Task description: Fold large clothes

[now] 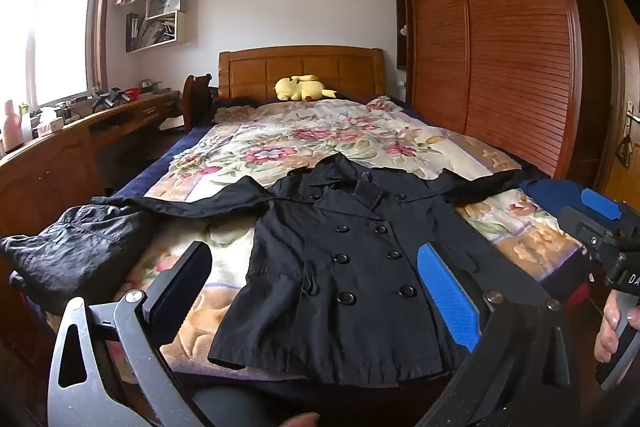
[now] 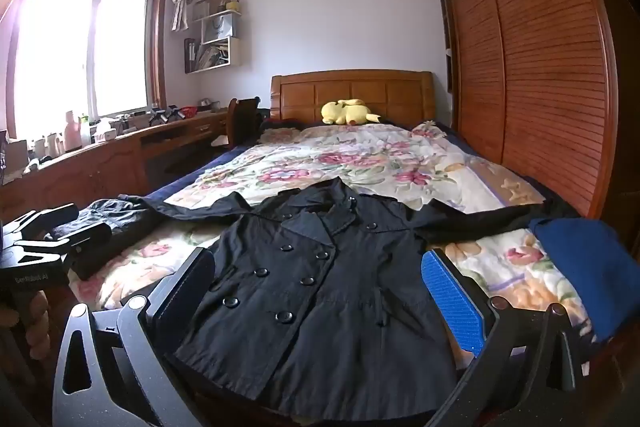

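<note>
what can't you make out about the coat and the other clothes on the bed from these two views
- Black coat: hem, left wrist view, cut off by the gripper frame and bed edge.
- Blue garment: its type, right wrist view, bunched and hidden behind the gripper frame.
- Black jacket: its shape, left wrist view, crumpled.
- Desk items: too small and backlit.

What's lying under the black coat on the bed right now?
The black coat lies spread, front up, on the floral quilt, which shows all around it. Whatever is beneath the coat's body is covered, so I cannot tell if anything else is there.
</note>
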`<move>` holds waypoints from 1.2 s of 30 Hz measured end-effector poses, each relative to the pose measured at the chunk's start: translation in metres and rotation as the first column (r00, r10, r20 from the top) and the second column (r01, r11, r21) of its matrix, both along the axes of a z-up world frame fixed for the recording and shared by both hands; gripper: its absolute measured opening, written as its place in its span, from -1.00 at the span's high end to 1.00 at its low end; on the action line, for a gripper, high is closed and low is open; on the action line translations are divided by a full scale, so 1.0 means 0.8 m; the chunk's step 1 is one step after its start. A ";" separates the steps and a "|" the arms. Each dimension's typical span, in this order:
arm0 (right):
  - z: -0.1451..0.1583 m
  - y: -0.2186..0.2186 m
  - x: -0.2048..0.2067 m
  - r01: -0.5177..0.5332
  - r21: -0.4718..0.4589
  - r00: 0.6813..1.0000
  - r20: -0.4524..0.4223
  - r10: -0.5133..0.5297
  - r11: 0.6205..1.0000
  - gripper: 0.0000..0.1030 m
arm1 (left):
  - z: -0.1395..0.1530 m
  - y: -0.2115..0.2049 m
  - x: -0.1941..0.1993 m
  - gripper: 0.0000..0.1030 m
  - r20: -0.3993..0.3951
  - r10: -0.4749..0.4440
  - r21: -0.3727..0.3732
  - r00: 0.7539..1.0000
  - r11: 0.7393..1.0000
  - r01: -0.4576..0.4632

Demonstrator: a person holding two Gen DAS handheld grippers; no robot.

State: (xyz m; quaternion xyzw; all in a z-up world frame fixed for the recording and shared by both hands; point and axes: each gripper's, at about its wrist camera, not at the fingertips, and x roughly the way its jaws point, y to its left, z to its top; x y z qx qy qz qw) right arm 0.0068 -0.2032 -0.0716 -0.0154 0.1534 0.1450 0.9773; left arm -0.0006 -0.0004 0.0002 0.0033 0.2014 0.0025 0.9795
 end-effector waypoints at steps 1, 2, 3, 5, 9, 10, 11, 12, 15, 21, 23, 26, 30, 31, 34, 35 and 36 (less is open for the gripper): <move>0.000 0.000 0.000 0.001 -0.001 1.000 0.001 -0.001 1.000 -1.00 | 0.000 0.000 0.000 -1.00 0.000 -0.004 -0.005 1.000 1.000 0.004; 0.000 0.000 0.000 0.002 -0.003 1.000 0.003 -0.002 1.000 -1.00 | 0.000 0.000 0.000 -1.00 -0.002 -0.003 -0.007 1.000 1.000 0.003; 0.000 0.000 0.000 0.004 -0.005 1.000 0.005 -0.004 1.000 -1.00 | 0.000 0.000 0.000 -1.00 -0.004 -0.001 -0.006 1.000 1.000 0.001; 0.000 0.000 -0.001 0.003 -0.003 1.000 0.014 -0.003 1.000 -1.00 | 0.000 0.001 -0.001 -1.00 -0.001 0.001 -0.010 1.000 1.000 -0.001; 0.000 0.000 -0.002 0.004 -0.002 1.000 0.009 -0.004 1.000 -1.00 | 0.002 -0.001 -0.003 -1.00 0.001 0.003 -0.014 1.000 1.000 -0.003; -0.001 0.006 0.001 0.001 -0.004 1.000 0.010 -0.001 1.000 -1.00 | 0.002 -0.001 -0.003 -1.00 0.002 0.001 -0.015 1.000 1.000 -0.001; -0.001 0.007 0.000 0.001 -0.005 1.000 0.010 -0.001 1.000 -1.00 | 0.003 -0.001 -0.004 -1.00 0.002 0.000 -0.017 1.000 1.000 0.000; -0.001 0.008 0.000 0.002 -0.006 1.000 0.011 -0.001 1.000 -1.00 | 0.002 -0.002 -0.003 -1.00 0.004 0.000 -0.016 1.000 1.000 0.000; -0.001 0.004 0.000 0.002 -0.002 1.000 0.008 -0.002 1.000 -1.00 | 0.002 -0.002 -0.002 -1.00 0.004 0.002 -0.017 1.000 1.000 -0.002; 0.000 0.004 -0.003 0.003 -0.001 1.000 0.009 -0.003 1.000 -1.00 | 0.004 -0.003 -0.005 -1.00 0.006 0.005 -0.018 1.000 1.000 -0.005; 0.000 0.000 -0.002 0.003 0.002 1.000 0.008 -0.003 1.000 -1.00 | 0.007 -0.003 -0.006 -1.00 0.006 0.005 -0.021 1.000 1.000 -0.005; 0.000 0.001 -0.002 0.002 0.002 1.000 0.004 -0.002 1.000 -1.00 | 0.007 -0.005 -0.005 -1.00 0.007 0.005 -0.021 1.000 1.000 -0.005; 0.000 0.001 -0.003 0.003 0.002 1.000 0.002 -0.003 1.000 -1.00 | 0.007 -0.004 -0.006 -1.00 0.008 0.005 -0.023 1.000 1.000 -0.004; 0.000 0.001 -0.004 0.002 0.002 1.000 0.002 -0.002 1.000 -1.00 | 0.007 -0.004 -0.007 -1.00 0.008 0.004 -0.023 1.000 1.000 -0.004; 0.000 0.001 -0.004 0.003 0.002 1.000 0.002 -0.003 1.000 -1.00 | 0.006 -0.003 -0.006 -1.00 0.010 0.004 -0.024 1.000 1.000 -0.004; 0.000 0.001 -0.004 0.003 0.002 1.000 0.001 -0.003 1.000 -1.00 | 0.006 -0.004 -0.006 -1.00 0.010 0.004 -0.024 1.000 1.000 -0.004; 0.000 0.002 -0.004 0.003 0.002 1.000 0.001 -0.003 1.000 -1.00 | 0.006 -0.003 -0.006 -1.00 0.009 0.005 -0.025 1.000 1.000 -0.005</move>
